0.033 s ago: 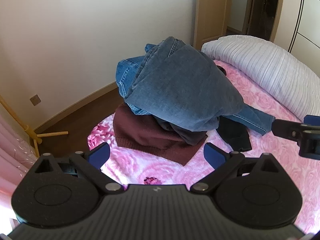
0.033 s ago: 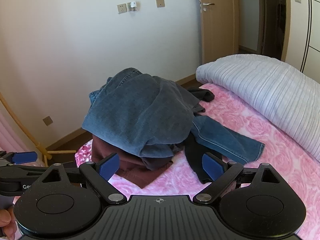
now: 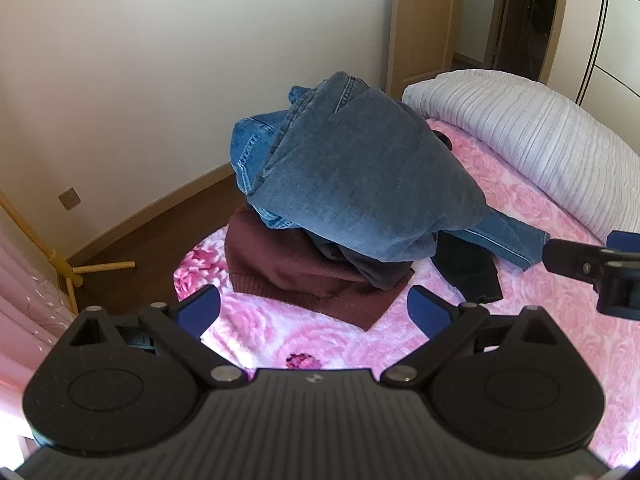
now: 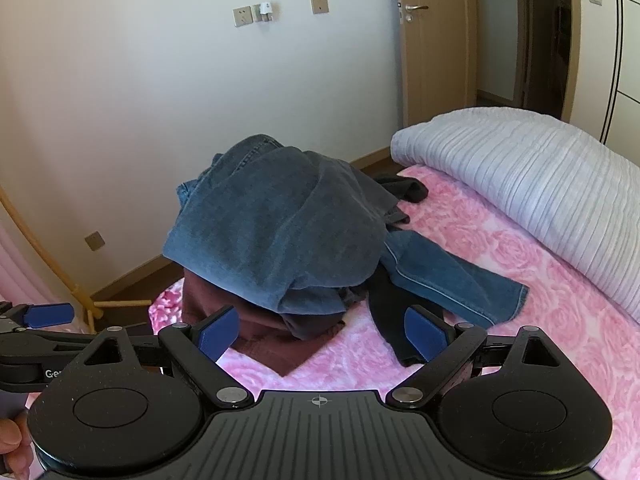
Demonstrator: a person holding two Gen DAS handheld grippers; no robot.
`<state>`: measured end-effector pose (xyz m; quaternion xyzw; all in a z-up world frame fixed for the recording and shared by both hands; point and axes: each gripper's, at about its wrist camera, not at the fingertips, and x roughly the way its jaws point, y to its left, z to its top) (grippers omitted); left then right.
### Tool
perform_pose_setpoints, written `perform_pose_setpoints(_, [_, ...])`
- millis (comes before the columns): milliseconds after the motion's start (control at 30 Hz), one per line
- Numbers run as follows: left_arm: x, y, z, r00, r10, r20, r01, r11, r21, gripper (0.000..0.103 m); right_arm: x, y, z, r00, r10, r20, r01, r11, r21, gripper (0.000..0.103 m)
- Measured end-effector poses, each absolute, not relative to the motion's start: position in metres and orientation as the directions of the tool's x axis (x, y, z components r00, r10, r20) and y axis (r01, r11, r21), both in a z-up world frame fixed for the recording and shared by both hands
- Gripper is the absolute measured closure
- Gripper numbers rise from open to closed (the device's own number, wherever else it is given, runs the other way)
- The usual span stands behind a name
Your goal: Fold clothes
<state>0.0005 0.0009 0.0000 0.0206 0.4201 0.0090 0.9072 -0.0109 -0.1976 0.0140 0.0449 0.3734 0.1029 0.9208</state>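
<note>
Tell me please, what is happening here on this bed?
A person holds two grippers above a pink bed, about to fold clothes. Both the left gripper and the right gripper are open and empty. The blue jeans lie heaped on a maroon garment, with a black garment beside. Nothing is folded yet.
</note>
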Motion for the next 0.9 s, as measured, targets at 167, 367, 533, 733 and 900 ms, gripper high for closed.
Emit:
perform_pose_setpoints(167, [-0.003, -0.01, -0.003, 0.653, 0.043, -0.756, 0.003, 0.998, 0.06, 0.005, -0.011, -0.2, 0.012, 0.696, 0.228, -0.681, -0.158, 0.974, 0.164, 0.01])
perform_pose_setpoints(367, [0.007, 0.0, -0.007, 0.635, 0.015, -0.773, 0.002, 1.0, 0.021, 0.005, -0.011, -0.204, 0.01, 0.692, 0.234, -0.683, -0.161, 0.972, 0.17, 0.01])
perform_pose_setpoints(533, [0.005, 0.001, -0.008, 0.635, 0.02, -0.772, -0.001, 1.0, 0.025, 0.005, -0.007, -0.197, 0.008, 0.691, 0.226, -0.687, -0.158, 0.974, 0.162, 0.01])
perform_pose_setpoints(733, [0.004, 0.002, -0.009, 0.633, 0.013, -0.774, 0.004, 1.0, 0.021, 0.005, -0.007, -0.198, 0.007, 0.687, 0.226, -0.69, -0.164, 0.974, 0.156, 0.01])
perform_pose_setpoints(900, [0.005, 0.001, -0.01, 0.632, 0.01, -0.775, 0.01, 1.0, 0.021, 0.005, -0.006, -0.196, 0.007, 0.684, 0.226, -0.694, -0.169, 0.974, 0.15, 0.01])
